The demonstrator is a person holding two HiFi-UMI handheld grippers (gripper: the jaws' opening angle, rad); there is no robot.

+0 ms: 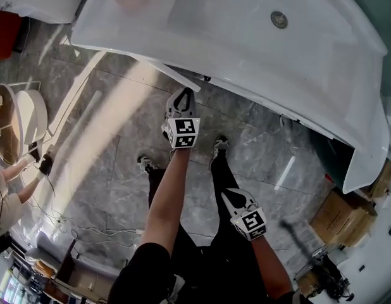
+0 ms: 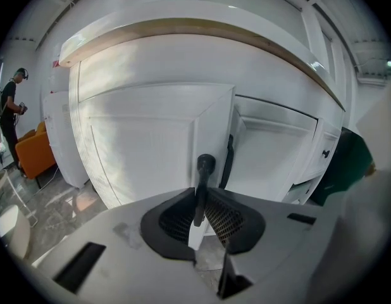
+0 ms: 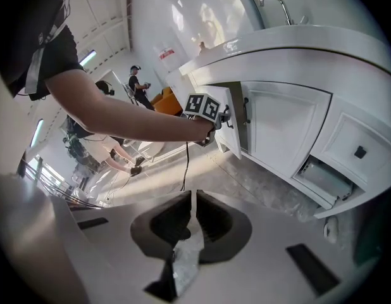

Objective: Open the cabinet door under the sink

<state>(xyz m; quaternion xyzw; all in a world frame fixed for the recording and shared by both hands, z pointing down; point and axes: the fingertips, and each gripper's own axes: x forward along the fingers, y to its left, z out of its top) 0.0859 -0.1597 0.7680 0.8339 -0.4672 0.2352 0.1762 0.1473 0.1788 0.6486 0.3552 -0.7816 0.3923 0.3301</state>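
- Two grippers in play: one working, one idle.
- Far left: another person (image 1: 11, 192) at the room's edge, well apart from the job.
- Left gripper (image 1: 181, 99): arm stretched forward, tip tucked just under the front lip of the sink (image 1: 214, 30). Jaws clenched on the black bar handle (image 2: 204, 166) of the cabinet door (image 2: 145, 151). The bar stands upright between the pads, caught on its lower part. That looks like a firm enough hold for a straight pull.
- Door: its free edge already stands proud of the frame and is swung out toward the person, with a dark gap behind it. The neighbouring door (image 2: 274, 160) sits flush and shut. My read is that the opening is begun, not finished. The pull should follow the hinge arc, or the bar may slip from the pads.
- Right gripper (image 3: 190, 198): held low beside the person's leg, pointing at the floor. Jaws closed together on nothing. Probably parked there to stay out of the door's swing.
- Far right: cardboard boxes (image 1: 341, 217) on the floor, well apart from the door.
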